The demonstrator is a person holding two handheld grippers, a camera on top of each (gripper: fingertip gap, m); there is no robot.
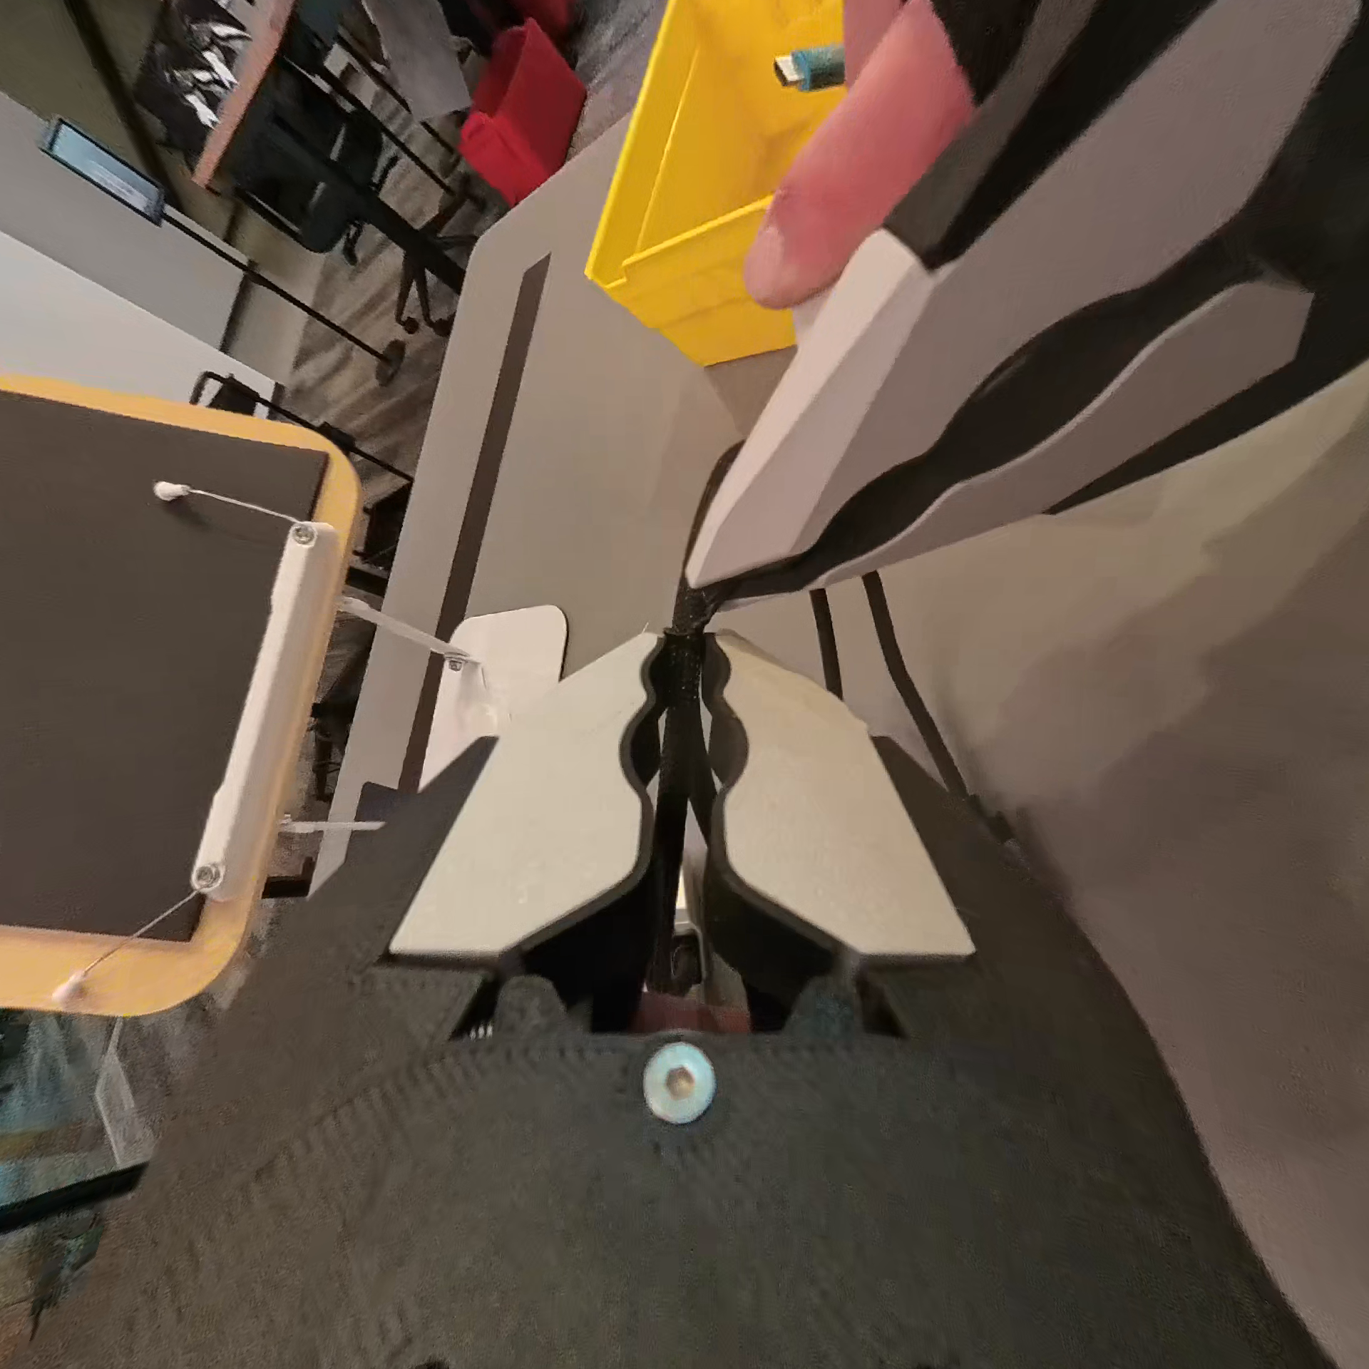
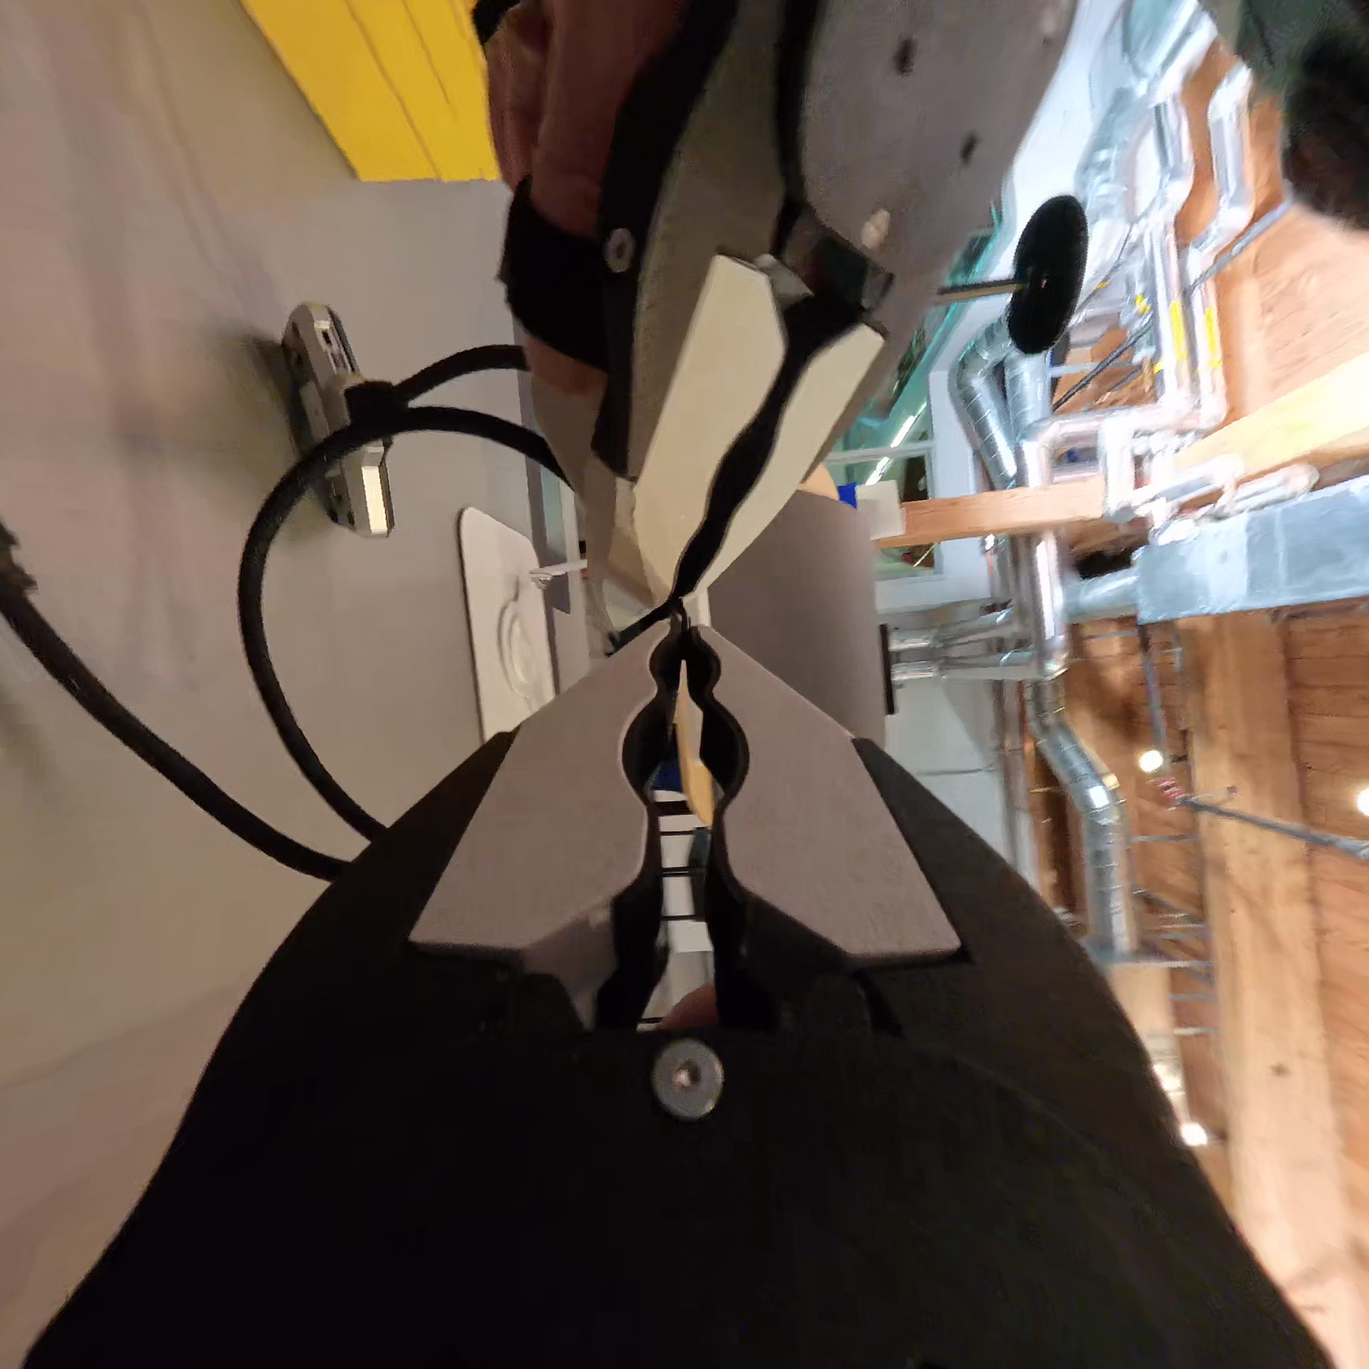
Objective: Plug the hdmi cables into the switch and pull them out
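Black cable (image 1: 680, 711) between left hand-held gripper (image 1: 681, 652) fingertips

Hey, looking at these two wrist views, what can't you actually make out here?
- Left wrist view: what the left gripper clamps beyond a black braided cable; its plug end is hidden between the fingers.
- Right wrist view: whether the right gripper pinches anything; the tips meet the left gripper's there.
- Right wrist view: the switch ports, too small and blurred.

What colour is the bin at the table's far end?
Yellow bin, clearest in the left wrist view.
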